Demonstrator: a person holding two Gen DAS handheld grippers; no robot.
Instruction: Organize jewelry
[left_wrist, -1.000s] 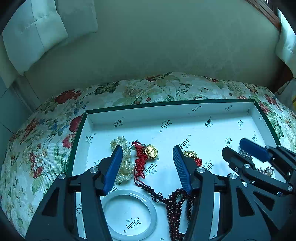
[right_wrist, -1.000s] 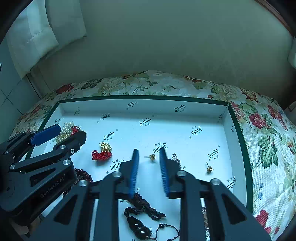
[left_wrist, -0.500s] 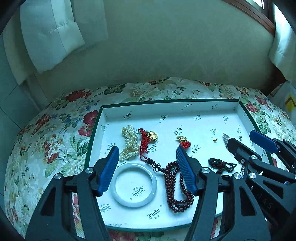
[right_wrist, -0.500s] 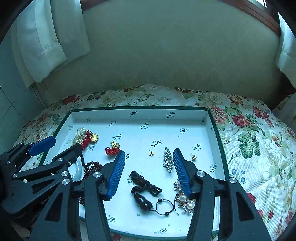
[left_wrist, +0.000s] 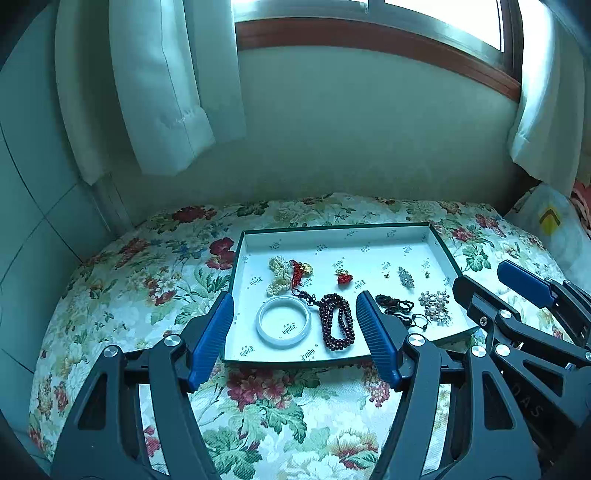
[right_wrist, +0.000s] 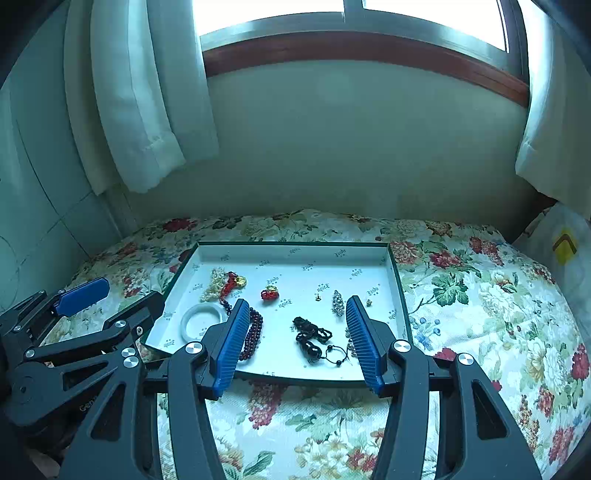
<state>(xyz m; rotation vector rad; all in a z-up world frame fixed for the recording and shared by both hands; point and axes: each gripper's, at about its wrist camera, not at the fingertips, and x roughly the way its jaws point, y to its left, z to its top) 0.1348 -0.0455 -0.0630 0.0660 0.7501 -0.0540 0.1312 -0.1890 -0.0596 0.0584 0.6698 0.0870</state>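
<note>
A shallow white tray (left_wrist: 332, 226) (right_wrist: 295, 243) with a green rim lies on a floral cover. In it are a pearl strand (left_wrist: 279, 275), a red cord with a gold charm (left_wrist: 297, 271), a white bangle (left_wrist: 260, 325), dark red beads (left_wrist: 336, 325), a black cord pendant (right_wrist: 312, 338), a crystal brooch (right_wrist: 338, 302) and a pearl cluster brooch (left_wrist: 434, 306). My left gripper (left_wrist: 293, 295) hovers above the tray's near edge, its jaws opening with nothing between them. My right gripper (right_wrist: 296, 299) hangs beside it, open and empty.
The floral cover (left_wrist: 147, 280) spreads around the tray on all sides. A plain wall (right_wrist: 351, 147) and a window with white curtains (right_wrist: 140, 110) stand behind. A white bag with a yellow mark (left_wrist: 550, 221) sits at the far right.
Both grippers have pulled back and upward from the tray, so the whole tray and the window now show. Both pairs of jaws stand wider than a second ago.
</note>
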